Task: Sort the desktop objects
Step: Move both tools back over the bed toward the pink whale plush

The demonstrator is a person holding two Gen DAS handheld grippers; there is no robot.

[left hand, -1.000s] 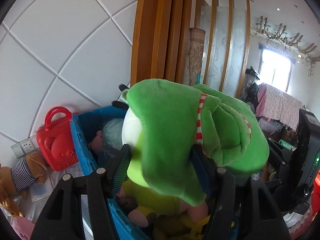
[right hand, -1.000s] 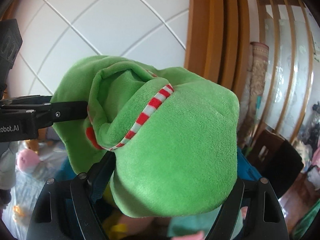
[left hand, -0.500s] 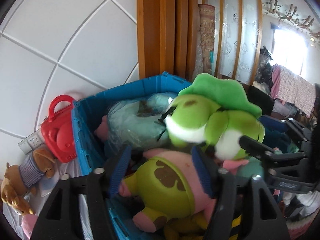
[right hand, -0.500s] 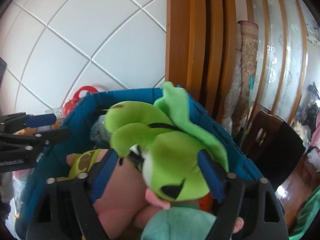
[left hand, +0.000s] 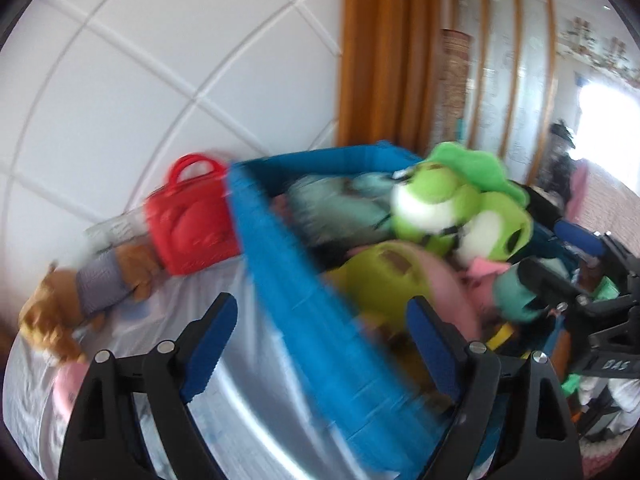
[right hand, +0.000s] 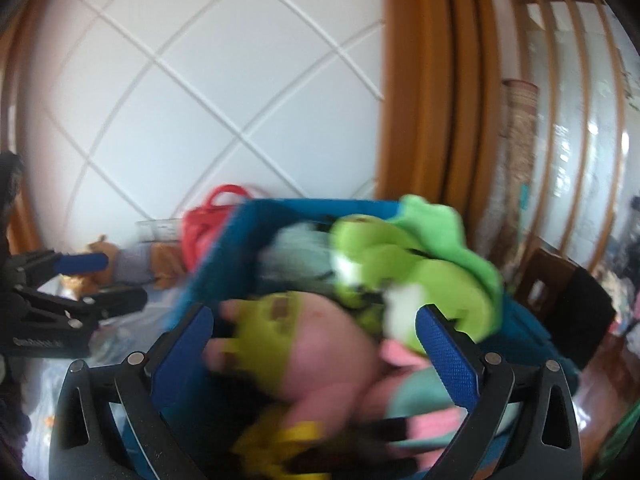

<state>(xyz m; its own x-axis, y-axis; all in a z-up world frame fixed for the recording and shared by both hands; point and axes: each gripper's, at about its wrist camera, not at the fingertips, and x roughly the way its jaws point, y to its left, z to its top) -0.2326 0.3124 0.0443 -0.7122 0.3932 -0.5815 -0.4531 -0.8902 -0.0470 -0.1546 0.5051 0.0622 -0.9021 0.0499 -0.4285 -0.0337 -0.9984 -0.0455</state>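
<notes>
Left wrist view first, and we are looking through motion blur at our left gripper (left hand: 320, 344), its blue-padded jaws spread and opening wider with nothing pinched; the near wall of the blue plastic crate (left hand: 296, 280) passes between them in the picture, though we can't tell any contact. Inside that crate, on top of the pile, lies the green plush frog with a floppy green hat (left hand: 460, 204), resting against a pale teal stuffed toy (left hand: 340, 208) and over a pink plush figure in yellow-green shorts (left hand: 392, 280). Left of the crate on the white tablecloth (left hand: 224, 360) stands a red plastic handbag-shaped case (left hand: 192, 220), just beside the crate wall, and a brown plush dog in a striped shirt (left hand: 88, 292) lies flat nearby. Our right gripper (left hand: 576, 276) pokes in from the right edge, close to the frog.

Over on the right wrist view, the right gripper (right hand: 316, 340) has its jaws wide and opening, no pad pressing anything. The frog (right hand: 420, 272) sits in the crate (right hand: 224, 264) just past the right-hand pad, the pink figure (right hand: 320, 344) below it. The left gripper (right hand: 80, 284) shows at the left edge, over the table beside the crate, blue pads apart.
</notes>
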